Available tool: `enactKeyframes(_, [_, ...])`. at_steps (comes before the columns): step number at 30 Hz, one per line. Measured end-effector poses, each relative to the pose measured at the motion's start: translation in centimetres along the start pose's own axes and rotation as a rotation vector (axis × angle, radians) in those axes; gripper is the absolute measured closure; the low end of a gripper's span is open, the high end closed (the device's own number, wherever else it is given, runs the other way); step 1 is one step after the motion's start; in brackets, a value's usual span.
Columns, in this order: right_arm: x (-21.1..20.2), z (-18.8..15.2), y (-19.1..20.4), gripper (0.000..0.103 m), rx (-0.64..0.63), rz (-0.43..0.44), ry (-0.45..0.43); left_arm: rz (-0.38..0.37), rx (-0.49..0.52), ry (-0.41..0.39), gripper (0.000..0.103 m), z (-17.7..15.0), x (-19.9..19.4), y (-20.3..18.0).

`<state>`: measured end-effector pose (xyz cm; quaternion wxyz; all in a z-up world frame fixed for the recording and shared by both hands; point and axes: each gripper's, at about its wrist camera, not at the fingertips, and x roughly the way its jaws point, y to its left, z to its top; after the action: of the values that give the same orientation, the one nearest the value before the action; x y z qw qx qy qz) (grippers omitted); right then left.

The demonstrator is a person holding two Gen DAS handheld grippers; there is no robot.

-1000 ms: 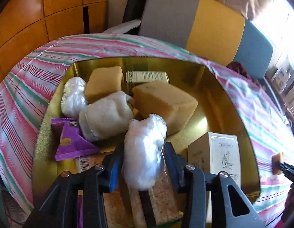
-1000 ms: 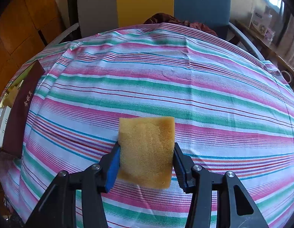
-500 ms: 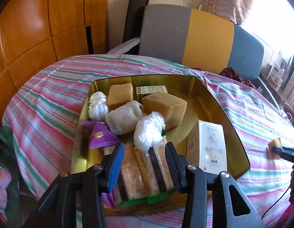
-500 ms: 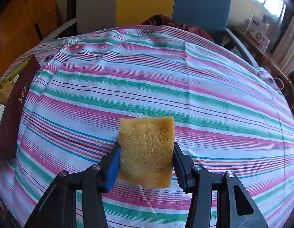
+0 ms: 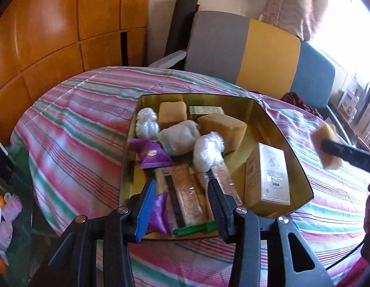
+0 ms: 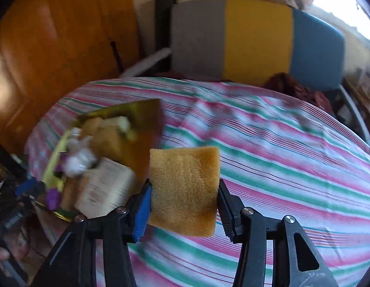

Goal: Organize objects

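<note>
A gold tin box (image 5: 302,174) sits on the striped tablecloth (image 5: 77,129). It holds two yellow sponges, white plastic bundles, purple packets, cracker packs and a white carton (image 5: 268,174). My left gripper (image 5: 182,191) hovers open over the box's near end with nothing between its fingers. A white plastic bundle (image 5: 208,148) lies in the box just beyond the gripper. My right gripper (image 6: 183,191) is shut on a yellow sponge (image 6: 185,179), held in the air right of the box (image 6: 146,112). The left wrist view shows that sponge (image 5: 325,131) at the far right, above the cloth.
A chair (image 5: 244,52) with a grey, yellow and blue back stands behind the table, with a dark red cloth (image 5: 302,100) on its seat. Orange wood panels (image 5: 53,35) line the left wall. A low glass table (image 5: 8,191) with small items is at the left.
My left gripper has drawn back and up from the box, leaving the white bundle lying inside. My right gripper has risen and swung left towards the box, still holding the sponge.
</note>
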<state>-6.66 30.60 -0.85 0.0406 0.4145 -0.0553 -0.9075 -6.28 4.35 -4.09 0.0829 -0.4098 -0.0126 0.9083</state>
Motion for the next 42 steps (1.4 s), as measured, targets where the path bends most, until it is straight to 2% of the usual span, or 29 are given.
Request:
enactKeyframes(5, [2.2,2.2,7.0,0.052,-0.053,0.119,-0.009,0.035,-0.057,-0.005,0.055,-0.2,-0.3,2.3])
enactKeyframes(10, [6.5,3.0,11.3,0.052,-0.113,0.120,0.049,0.050,-0.091,0.000,0.049,-0.6,-0.2,4.0])
enactKeyframes(14, [10.4,2.5,12.4,0.052,-0.137,0.089,0.129,0.044,-0.107,0.015,0.049,-0.9,0.3,4.6])
enactKeyframes(20, [12.3,1.3,12.0,0.048,-0.146,0.074,0.179,0.045,-0.090,0.007,0.044,-1.1,0.5,3.8])
enactKeyframes(23, [12.0,0.8,11.4,0.047,-0.116,0.093,0.168,0.056,-0.080,0.001,0.044,-1.1,0.5,3.6])
enactKeyframes(26, [11.4,0.5,11.0,0.034,-0.100,0.096,0.152,0.074,-0.072,-0.008,0.044,-1.0,0.3,3.2])
enactKeyframes(28, [10.7,0.5,10.9,0.033,-0.095,0.098,0.134,0.090,-0.056,-0.021,0.044,-1.0,0.0,2.9])
enactKeyframes(30, [9.8,0.5,10.9,0.026,-0.095,0.094,0.111,0.104,-0.042,-0.029,0.044,-1.0,-0.2,2.5])
enactKeyframes(33, [8.2,0.3,10.9,0.021,-0.100,0.071,0.063,0.106,-0.030,-0.038,0.043,-0.9,-0.6,1.9])
enactKeyframes(35, [6.8,0.0,10.9,0.017,-0.100,0.038,0.029,0.115,-0.017,-0.049,0.043,-0.9,-1.0,1.5])
enactKeyframes(42, [2.0,-1.6,10.4,0.008,-0.113,-0.176,-0.101,0.128,0.015,-0.080,0.042,-0.9,-3.2,-0.4])
